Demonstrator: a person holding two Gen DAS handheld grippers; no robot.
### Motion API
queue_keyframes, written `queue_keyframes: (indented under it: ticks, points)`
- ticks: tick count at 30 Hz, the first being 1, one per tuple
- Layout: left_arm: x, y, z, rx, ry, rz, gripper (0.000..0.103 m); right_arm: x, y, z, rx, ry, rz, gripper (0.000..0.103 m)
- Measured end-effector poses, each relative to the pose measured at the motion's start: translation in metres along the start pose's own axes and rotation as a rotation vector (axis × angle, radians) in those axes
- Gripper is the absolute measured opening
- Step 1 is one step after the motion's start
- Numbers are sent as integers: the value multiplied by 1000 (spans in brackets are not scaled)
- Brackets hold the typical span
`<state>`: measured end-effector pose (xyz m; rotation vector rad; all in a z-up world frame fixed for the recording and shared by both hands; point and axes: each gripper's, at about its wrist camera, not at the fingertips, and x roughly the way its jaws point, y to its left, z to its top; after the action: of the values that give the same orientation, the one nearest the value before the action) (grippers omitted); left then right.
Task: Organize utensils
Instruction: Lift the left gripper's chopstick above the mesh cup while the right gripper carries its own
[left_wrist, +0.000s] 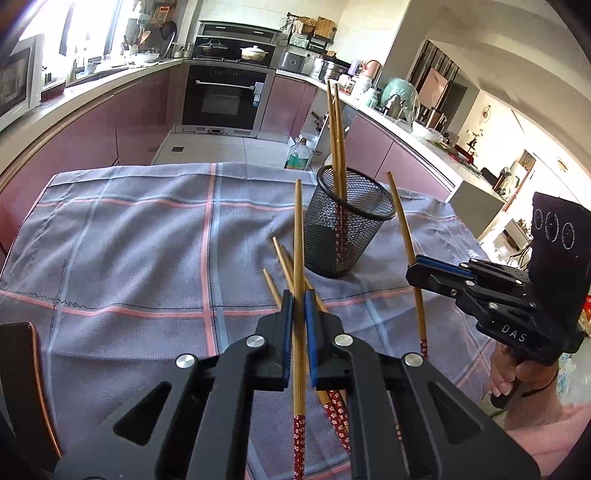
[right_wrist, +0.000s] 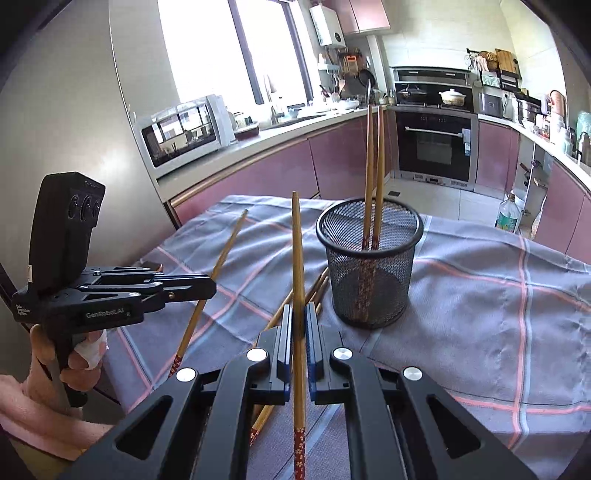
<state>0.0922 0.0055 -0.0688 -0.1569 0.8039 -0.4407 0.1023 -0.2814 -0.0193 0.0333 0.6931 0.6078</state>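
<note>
Pinching one thin wooden chopstick (left_wrist: 298, 258) tight, left gripper (left_wrist: 298, 314), right gripper (right_wrist: 298, 325) clamped on another chopstick (right_wrist: 297, 258), round black wire-mesh cup (left_wrist: 347, 229) holding two sticks, soft checked cloth (left_wrist: 147, 258).

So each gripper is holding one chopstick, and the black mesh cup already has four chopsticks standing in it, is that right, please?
Not quite: the black mesh cup holds two chopsticks, not four, as the right wrist view shows. The rest stands: the left gripper and right gripper each hold one chopstick.
</note>
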Motion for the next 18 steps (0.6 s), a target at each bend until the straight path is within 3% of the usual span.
queue_keyframes:
  ticks: [6,18]
  points:
    - [-25,-5,10,1,-53,-62,7,-9,-4,5,14,-38,11,5]
    - [-63,-17,30,20,-160,-109,7,-26,-3,16,6,-112,17,5]
